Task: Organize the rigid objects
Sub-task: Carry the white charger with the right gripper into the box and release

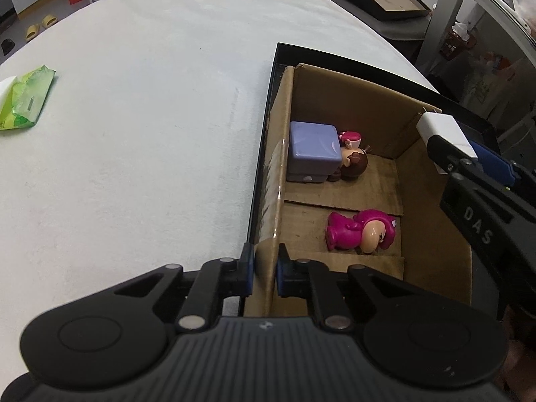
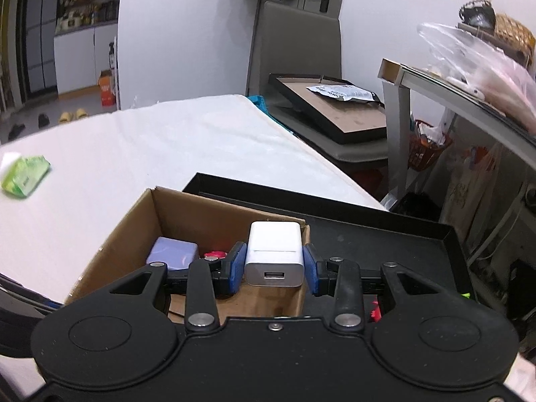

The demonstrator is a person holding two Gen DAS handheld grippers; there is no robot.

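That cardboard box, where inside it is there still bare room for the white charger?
The cardboard box has bare floor along its right wall, beside the pink figurine, and in the far right corner under the white charger held by the right gripper. The far left corner is crowded: purple box against a brown-haired figurine.

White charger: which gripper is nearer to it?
Right. The right gripper holds the white charger between its fingers above the cardboard box; the left gripper clamps the box's near wall.
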